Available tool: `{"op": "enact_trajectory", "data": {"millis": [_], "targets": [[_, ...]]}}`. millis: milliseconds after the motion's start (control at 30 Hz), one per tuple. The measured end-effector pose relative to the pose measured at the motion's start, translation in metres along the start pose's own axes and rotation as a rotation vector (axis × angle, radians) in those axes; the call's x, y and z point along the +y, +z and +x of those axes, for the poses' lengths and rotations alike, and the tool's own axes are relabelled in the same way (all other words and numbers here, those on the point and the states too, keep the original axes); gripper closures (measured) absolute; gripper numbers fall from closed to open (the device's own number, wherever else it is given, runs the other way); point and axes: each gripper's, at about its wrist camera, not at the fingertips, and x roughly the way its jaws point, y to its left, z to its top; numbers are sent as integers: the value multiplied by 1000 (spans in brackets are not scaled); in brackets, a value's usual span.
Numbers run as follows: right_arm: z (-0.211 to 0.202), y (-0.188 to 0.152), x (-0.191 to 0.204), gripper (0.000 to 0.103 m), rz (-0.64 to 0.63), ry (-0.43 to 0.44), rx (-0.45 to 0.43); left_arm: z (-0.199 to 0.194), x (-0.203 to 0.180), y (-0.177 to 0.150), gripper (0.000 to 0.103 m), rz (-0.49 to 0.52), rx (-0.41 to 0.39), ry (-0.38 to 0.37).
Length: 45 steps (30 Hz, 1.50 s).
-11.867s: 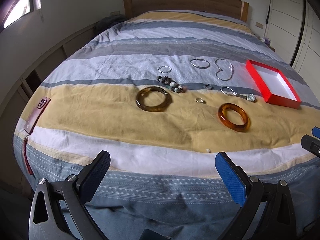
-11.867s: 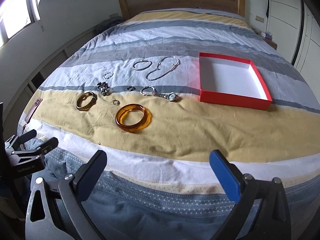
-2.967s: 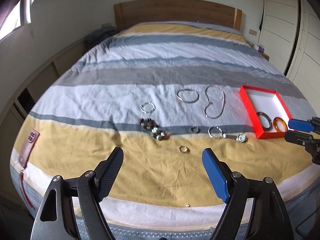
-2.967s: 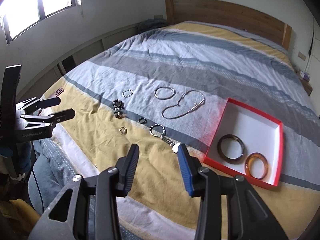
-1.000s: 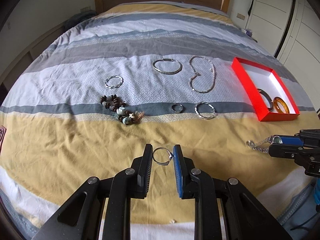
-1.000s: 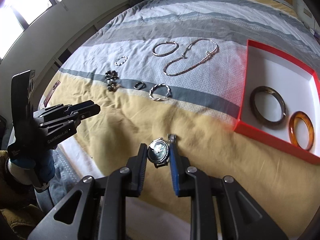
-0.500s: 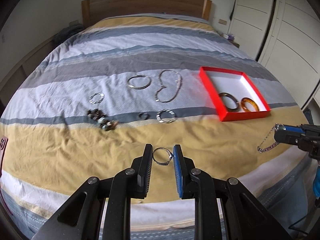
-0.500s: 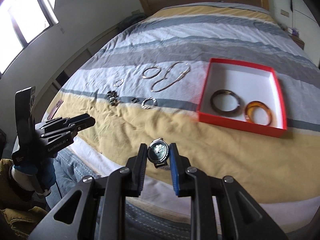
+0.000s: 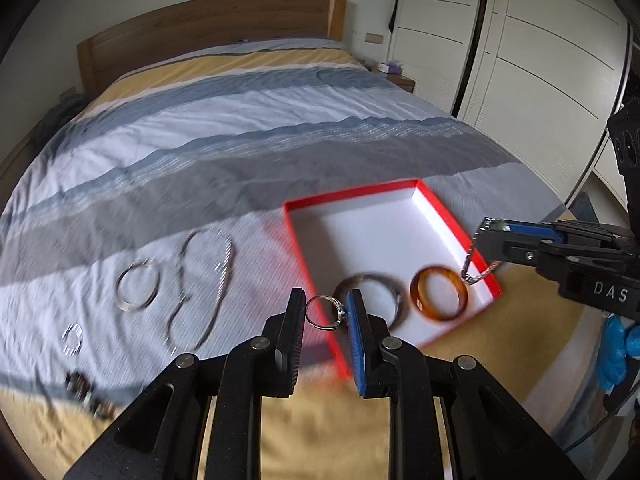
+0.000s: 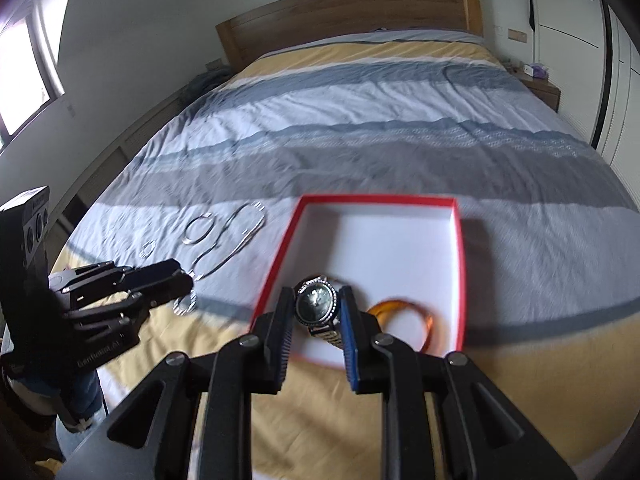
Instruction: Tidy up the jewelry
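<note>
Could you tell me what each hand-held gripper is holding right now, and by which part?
The left hand-held gripper pinches a small silver ring across its band. The right hand-held gripper clamps a watch by the sides of its case, strap dangling.

My left wrist fisheye looked along its fingers toward the wooden headboard (image 9: 208, 28), close above the red-walled white-floored shallow box (image 9: 460, 224) at centre right. My right wrist fisheye faced the same way, just over that box (image 10: 459, 264) at centre. Both shared the striped bedspread (image 9: 240, 128), and each caught the other rig at its edge.
</note>
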Motion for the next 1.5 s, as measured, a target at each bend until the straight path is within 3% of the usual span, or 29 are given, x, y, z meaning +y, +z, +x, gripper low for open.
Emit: {"op": "enact_trajectory", "data": {"millis": [200,400,800,933,1033,1133,1200,1500], "targets": [[61,38,-41,82,6,-42,13,89,-11,45,82,8,53,0],[117,40,-73,82,17,-78,73,159,-9,46,82,0,135,28],[148,20,-76,82,-79,-149,181,190,-8,33,81,28,175,65],[146,21,-76,80,-88,-151,194,189,-6,34,77,26,181,60],[137,20,-77,69,-73,-157,185,181,-8,33,69,33,186,27],[122,19,-78,69,-65,-165,171,170,-8,38,60,33,171,42],[108,17,-75,69,-64,-172,159,158,-5,41,59,20,155,47],[24,2,-46,68,-57,-180,86,55,-20,38,59,22,9,59]]}}
